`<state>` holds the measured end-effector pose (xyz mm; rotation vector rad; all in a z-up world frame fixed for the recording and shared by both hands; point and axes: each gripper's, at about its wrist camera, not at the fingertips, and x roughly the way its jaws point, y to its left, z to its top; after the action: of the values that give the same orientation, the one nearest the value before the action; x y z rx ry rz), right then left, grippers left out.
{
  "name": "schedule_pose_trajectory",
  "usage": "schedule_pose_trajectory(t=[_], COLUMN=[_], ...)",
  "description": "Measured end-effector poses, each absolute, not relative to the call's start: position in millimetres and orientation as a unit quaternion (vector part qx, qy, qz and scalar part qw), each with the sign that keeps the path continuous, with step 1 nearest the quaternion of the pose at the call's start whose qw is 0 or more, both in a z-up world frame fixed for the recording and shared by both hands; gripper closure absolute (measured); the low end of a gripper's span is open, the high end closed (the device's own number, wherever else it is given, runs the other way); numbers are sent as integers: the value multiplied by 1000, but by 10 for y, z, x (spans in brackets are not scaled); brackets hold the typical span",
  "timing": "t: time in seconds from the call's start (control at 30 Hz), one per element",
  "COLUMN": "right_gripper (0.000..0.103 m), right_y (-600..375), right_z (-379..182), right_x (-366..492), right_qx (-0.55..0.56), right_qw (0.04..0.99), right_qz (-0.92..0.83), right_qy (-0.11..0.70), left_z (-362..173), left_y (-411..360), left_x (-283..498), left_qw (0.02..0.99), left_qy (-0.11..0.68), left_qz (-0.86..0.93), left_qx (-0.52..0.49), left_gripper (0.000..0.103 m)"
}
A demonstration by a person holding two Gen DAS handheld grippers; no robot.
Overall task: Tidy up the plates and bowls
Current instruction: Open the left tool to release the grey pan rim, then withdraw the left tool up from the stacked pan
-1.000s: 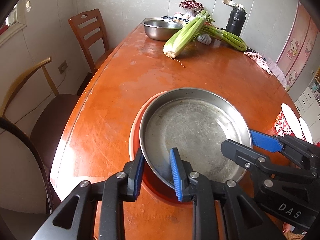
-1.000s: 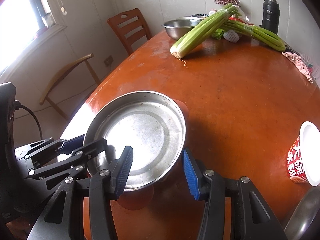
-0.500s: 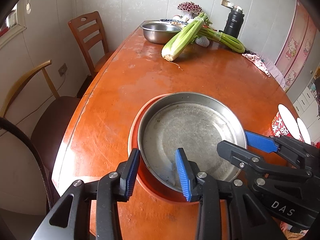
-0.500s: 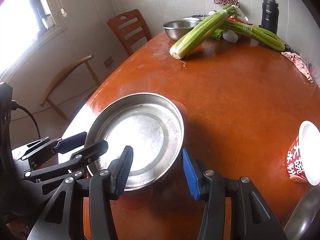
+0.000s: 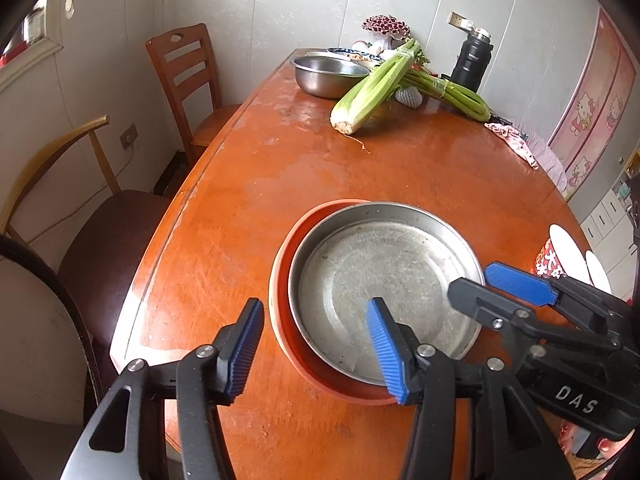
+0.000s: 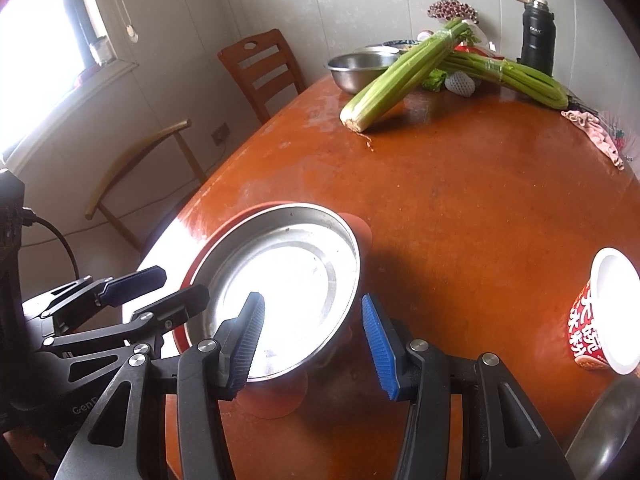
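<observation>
Near tabletop edge: steel plate (image 5: 384,276) sits in red plate (image 5: 288,320), off-centre.
Left gripper (image 5: 316,348): jaws opening, astride both rims (pads not pressing).
Right gripper (image 6: 312,340): jaws apart around steel plate's other rim, no grip visible.
Far end: steel bowl (image 5: 324,76), celery (image 5: 372,88).

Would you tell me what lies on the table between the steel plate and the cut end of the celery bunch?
Nothing: between the steel plate and the celery bunch the table is bare, worn wood. Both wrist views show this.
</observation>
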<state>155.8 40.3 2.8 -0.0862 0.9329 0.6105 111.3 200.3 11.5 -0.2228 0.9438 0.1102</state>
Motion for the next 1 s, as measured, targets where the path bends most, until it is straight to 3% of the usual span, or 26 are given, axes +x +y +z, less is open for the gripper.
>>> schedule_pose_trajectory(t=[0.37,1.0], right_gripper=[45,45], right_y=[211,243], right_z=[52,-205], right_x=[1544,1648], right_qx=[-1,12], right_qw=[834,804], right_qz=[299,314], right_qy=[465,506], left_z=[-138,-264], left_y=[2203,1948], left_x=[1019,1277], left_qw=[856,847], left_qy=[476,491], left_qz=[36,-3], left_qx=[-201,-204], left_gripper=[42,43])
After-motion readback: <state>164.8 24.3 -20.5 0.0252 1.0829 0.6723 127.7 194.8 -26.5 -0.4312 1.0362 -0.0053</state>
